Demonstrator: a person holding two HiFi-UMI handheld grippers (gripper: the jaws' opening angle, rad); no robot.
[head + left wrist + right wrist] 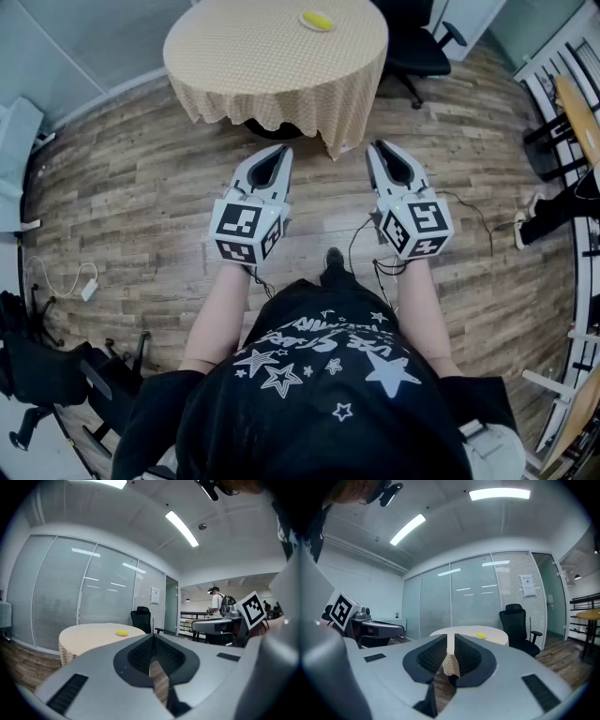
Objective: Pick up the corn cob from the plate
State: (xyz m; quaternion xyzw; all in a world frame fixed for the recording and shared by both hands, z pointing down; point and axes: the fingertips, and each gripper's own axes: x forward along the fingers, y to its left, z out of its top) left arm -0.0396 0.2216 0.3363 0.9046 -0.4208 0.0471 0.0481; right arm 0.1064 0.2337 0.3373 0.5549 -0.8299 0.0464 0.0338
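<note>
Head view: the shirt (328, 361) has a star print, and its lettering is upside down and unreadable. The corn cob (317, 20) lies on a plate near the far edge of the round counter (272, 66), whose checked cloth hangs over the rim. The left claw (279, 155) and right claw (380, 150) hover over bare wood floor (141, 187), short of the near edge. An office chair (422, 47) stands beside the counter.

Left gripper view: the left claw (152, 641) is closed at its tips and empty. The corn cob (122, 632) is well beyond it. A notice (154, 595) on the glass wall is too small to read.

Right gripper view: the right claw (451, 639) shows a narrow slit with nothing in it. The corn cob (481, 635) lies far ahead.
</note>
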